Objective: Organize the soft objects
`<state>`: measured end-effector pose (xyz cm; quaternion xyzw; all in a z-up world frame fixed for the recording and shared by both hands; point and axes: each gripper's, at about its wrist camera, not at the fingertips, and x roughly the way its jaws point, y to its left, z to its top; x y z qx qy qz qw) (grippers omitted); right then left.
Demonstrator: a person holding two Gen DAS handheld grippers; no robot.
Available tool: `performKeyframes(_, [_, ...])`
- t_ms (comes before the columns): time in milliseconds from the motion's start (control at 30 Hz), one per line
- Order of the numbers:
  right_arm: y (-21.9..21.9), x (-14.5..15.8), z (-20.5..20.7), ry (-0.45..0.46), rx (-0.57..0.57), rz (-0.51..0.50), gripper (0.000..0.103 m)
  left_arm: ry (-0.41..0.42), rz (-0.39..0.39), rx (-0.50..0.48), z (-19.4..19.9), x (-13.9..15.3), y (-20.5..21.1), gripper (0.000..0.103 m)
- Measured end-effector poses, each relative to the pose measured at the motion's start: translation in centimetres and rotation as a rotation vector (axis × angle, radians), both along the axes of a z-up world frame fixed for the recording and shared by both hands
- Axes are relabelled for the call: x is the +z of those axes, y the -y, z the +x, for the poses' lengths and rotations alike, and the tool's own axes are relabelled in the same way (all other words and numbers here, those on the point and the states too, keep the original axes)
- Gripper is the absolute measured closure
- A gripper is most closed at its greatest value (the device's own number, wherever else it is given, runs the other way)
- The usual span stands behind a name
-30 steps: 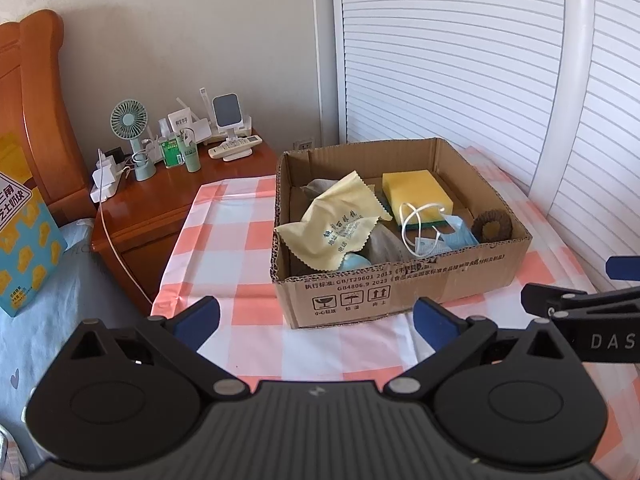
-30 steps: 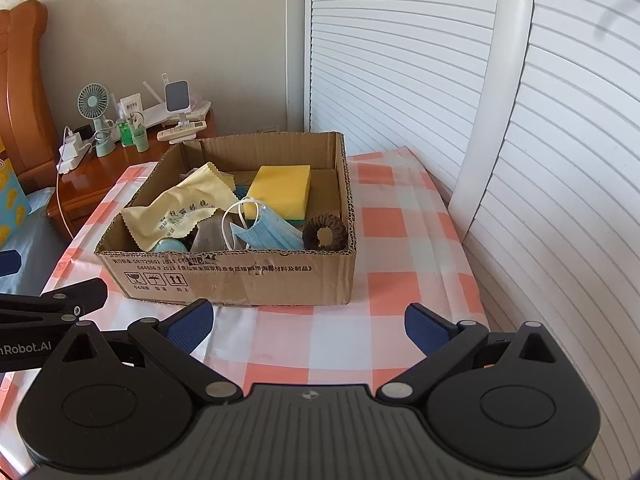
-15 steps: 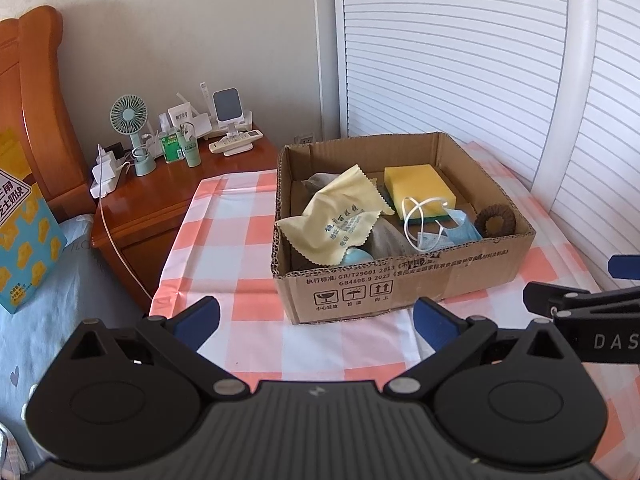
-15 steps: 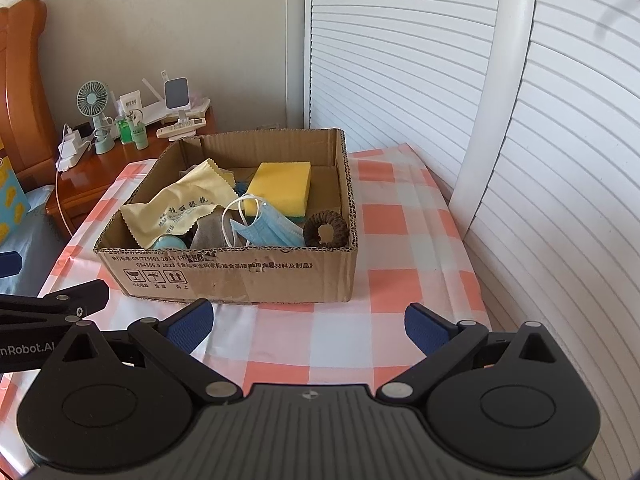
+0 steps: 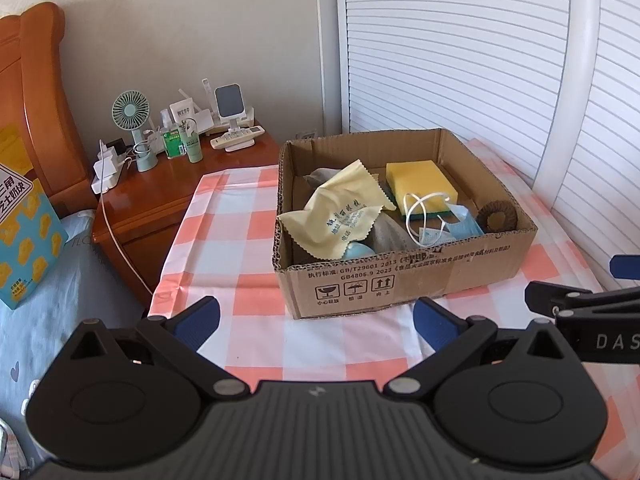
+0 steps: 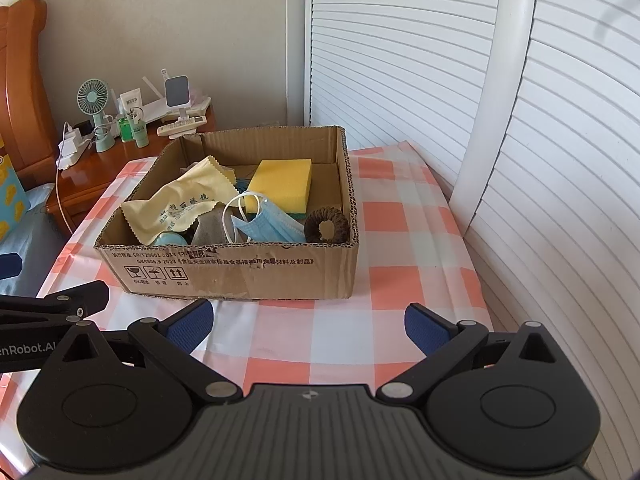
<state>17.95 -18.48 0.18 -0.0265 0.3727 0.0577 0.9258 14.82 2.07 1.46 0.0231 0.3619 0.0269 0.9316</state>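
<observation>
Hovering side by side over the pink-and-white checked tablecloth, both grippers face an open brown cardboard box. Left gripper: blue-padded fingers spread wide, nothing between them, short of the box's near wall. Right gripper: fingers equally wide, empty, also short of the box. Contents, all inside the box: pale yellow lens cloth with printed characters draped at left; yellow rectangular sponge with green base toward the back; light blue face mask with white ear loops near the front wall; brown ring-shaped scrunchie in the front right corner. A grey fabric piece lies partly under the cloth. Wooden nightstand stands beyond the table, left.
</observation>
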Motion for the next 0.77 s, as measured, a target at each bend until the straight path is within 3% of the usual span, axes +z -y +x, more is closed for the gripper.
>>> performKeyframes(767, [0.01,0.31,-0.38,0.007,0.0,0.002,0.0,0.004,-0.002,0.004,-0.35,0.24,0.02,0.001])
